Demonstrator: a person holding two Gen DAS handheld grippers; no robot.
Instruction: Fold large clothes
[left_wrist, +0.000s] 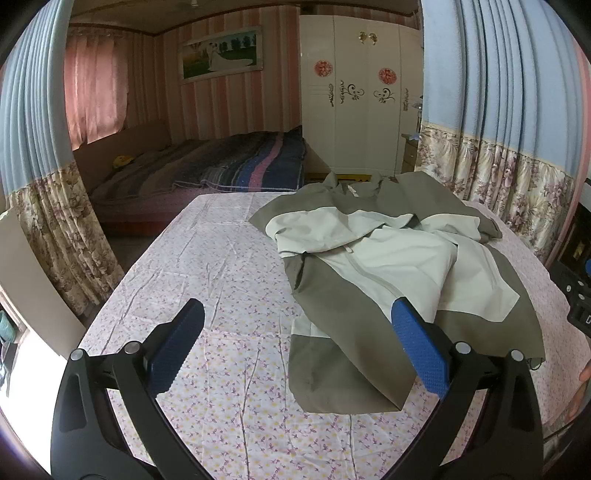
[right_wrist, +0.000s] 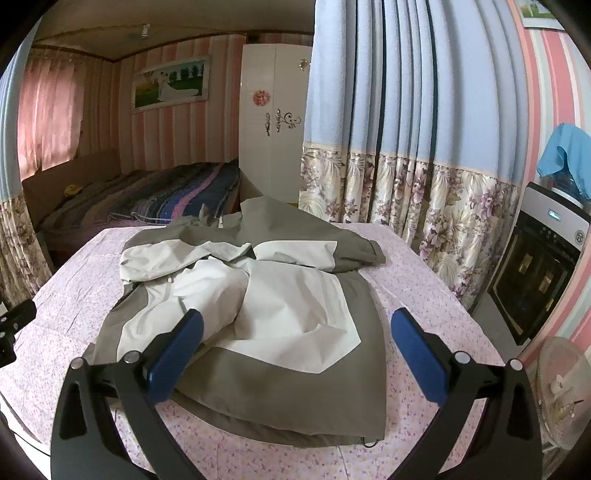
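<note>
A: Left wrist view: left gripper spread wide, holding nothing, over the floral-sheeted desk.
B: Right gripper likewise spread, empty, above the hem.
A: Olive-and-white jacket lies rumpled on the desk, collar at the far edge.
B: Bed and wardrobe beyond.

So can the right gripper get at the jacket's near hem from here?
Probably yes: the right gripper is open above the jacket, whose hem lies flat on the floral sheet with nothing in between.
</note>
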